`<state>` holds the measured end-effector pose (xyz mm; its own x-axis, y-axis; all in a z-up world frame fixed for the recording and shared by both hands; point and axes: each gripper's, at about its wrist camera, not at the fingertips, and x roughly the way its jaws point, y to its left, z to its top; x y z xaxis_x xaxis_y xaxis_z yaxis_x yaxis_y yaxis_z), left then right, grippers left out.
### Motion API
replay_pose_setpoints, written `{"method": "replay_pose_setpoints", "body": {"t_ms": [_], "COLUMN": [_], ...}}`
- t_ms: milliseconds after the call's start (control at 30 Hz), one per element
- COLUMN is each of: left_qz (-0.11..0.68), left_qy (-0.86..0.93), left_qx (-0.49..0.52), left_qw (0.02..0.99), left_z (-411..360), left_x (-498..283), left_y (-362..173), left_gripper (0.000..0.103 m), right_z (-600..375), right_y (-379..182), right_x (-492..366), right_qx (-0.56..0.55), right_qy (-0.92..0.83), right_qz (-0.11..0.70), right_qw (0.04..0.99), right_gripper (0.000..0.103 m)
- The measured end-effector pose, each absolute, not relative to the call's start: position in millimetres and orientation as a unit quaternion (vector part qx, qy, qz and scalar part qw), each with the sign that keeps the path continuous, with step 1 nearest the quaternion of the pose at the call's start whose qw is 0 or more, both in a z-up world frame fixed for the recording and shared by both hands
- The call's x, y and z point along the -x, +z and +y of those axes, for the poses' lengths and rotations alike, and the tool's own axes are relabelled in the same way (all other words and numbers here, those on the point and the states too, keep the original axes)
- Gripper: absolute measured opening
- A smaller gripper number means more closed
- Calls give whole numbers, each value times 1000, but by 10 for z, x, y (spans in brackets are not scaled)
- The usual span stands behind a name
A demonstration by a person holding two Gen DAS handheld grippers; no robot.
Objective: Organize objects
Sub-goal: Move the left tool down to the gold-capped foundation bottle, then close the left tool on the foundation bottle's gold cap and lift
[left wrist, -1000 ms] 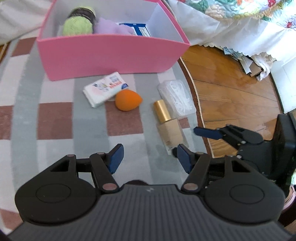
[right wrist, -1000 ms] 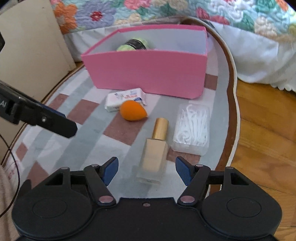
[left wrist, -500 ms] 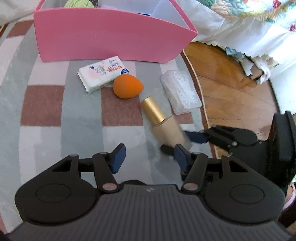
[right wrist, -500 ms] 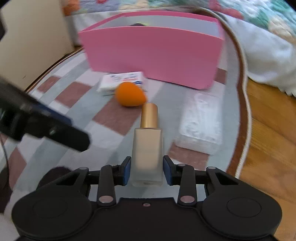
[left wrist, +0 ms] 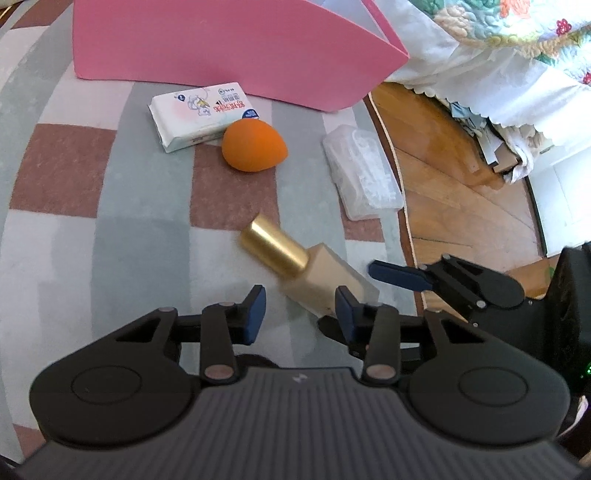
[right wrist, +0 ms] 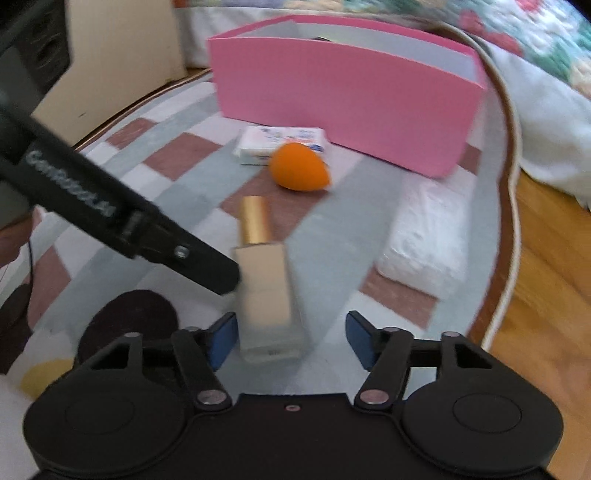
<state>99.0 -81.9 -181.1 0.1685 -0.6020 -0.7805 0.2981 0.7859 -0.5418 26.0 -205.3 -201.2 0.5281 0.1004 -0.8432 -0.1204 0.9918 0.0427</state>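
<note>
Box point(left wrist: 229, 40) solid pink outside, pale grey inside. Rug point(left wrist: 66, 206) checked in grey-green, white, dusty red-brown. Sponge point(left wrist: 254, 146) plain orange. Bottle point(left wrist: 325, 280) beige with gold cap point(left wrist: 273, 246). Tissue pack point(left wrist: 201, 114) white, red and blue print. Case point(left wrist: 364, 171) clear, whitish contents. Floor point(left wrist: 454, 206) brown wood. Quilt point(left wrist: 517, 22) floral on white. Gripper pads point(left wrist: 255, 314) blue, bodies black.

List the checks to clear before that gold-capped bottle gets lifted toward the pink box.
1. Beige glass bottle with gold cap sits between right tongs: ok.
2. Right tongs gripping it: not ok; jaws opening, one pad clear of the glass.
3. Left tongs out of the way: not ok; closing, one finger at the bottle's side.
4. Pink cardboard box open on top: ok.
5. Free room inside box: cannot tell.
</note>
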Motion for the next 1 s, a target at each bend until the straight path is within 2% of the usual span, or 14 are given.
{"method": "replay_pose_setpoints", "body": {"t_ms": [67, 300, 400, 467, 633, 833, 1000], "left_qz": [573, 569, 567, 560, 555, 559, 576], "left_qy": [-293, -258, -247, -240, -240, -249, -243], "left_qx": [137, 129, 152, 161, 164, 189, 220], "left_qw": [753, 770, 771, 776, 780, 768, 749], "left_z": [-793, -677, -630, -600, -592, -688, -627], "left_x": [-1005, -1017, -1044, -1064, -1123, -1106, -1093], "left_y": [-1823, -1871, -1899, -1888, -1928, -1995, -2039], "left_gripper": [40, 40, 41, 44, 44, 40, 39], "right_z": [-2090, -2264, -2325, -2243, -1995, -1915, -1956], "right_y": [-2026, -1990, -1939, -1948, -2030, -2000, -2012], "right_x": [-233, -196, -156, -175, -263, -340, -338], "right_qx": [5, -18, -81, -86, -98, -71, -101], "right_qy": [45, -18, 18, 35, 38, -28, -43], "right_qz": [487, 527, 523, 524, 523, 506, 509], "right_qw": [872, 849, 848, 847, 846, 859, 853], "right_gripper": [73, 74, 73, 73, 75, 62, 68]}}
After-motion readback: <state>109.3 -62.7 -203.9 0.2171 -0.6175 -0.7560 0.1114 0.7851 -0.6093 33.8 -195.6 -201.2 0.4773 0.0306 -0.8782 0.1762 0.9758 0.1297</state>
